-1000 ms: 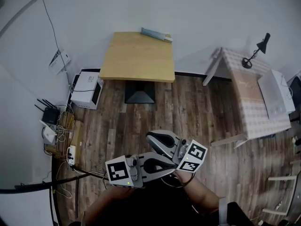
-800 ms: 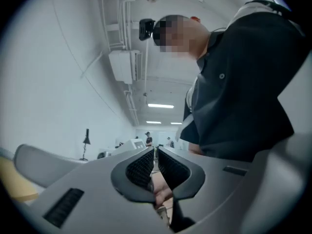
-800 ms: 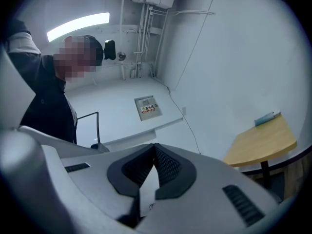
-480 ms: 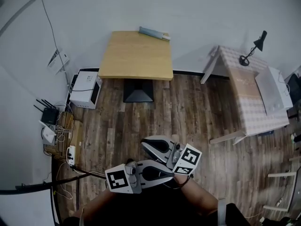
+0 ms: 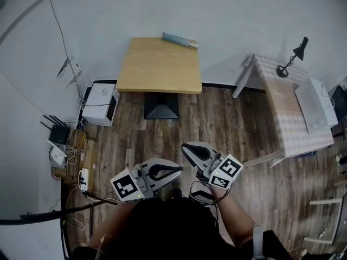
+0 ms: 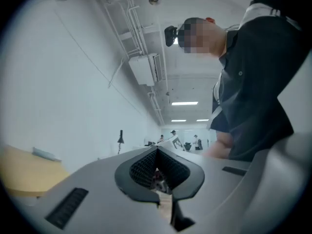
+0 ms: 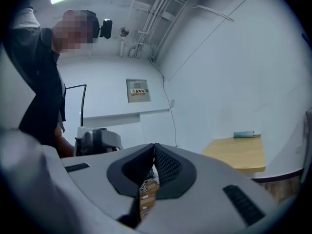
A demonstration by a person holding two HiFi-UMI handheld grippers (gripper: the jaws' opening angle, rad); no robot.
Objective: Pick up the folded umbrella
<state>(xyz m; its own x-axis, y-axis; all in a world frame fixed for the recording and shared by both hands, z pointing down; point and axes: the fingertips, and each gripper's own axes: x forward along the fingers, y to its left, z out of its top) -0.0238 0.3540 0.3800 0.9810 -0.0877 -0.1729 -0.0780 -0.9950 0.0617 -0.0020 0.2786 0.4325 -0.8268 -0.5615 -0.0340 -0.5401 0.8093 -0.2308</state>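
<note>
The folded umbrella (image 5: 180, 39), a pale blue-grey bundle, lies along the far edge of the square wooden table (image 5: 157, 69) by the wall. Both grippers hang low over the wood floor, well short of the table. In the head view my left gripper (image 5: 178, 167) and my right gripper (image 5: 185, 146) sit side by side, each shut with nothing in it. The left gripper view has its jaws (image 6: 156, 151) closed, with the umbrella (image 6: 47, 154) small at the left. From the right gripper (image 7: 154, 146), the umbrella (image 7: 246, 134) rests on the table (image 7: 239, 155) at the right.
A white box-shaped device (image 5: 101, 101) stands on the floor left of the table, with routers and a cable tangle (image 5: 65, 145) nearer me. A checked-cloth table (image 5: 293, 112) with a black desk lamp (image 5: 293, 56) stands at the right. A person's dark torso fills the near side of both gripper views.
The two grippers, overlapping in front of me a second ago, have drawn apart: the left swung left, the right shifted right. Both stayed shut.
</note>
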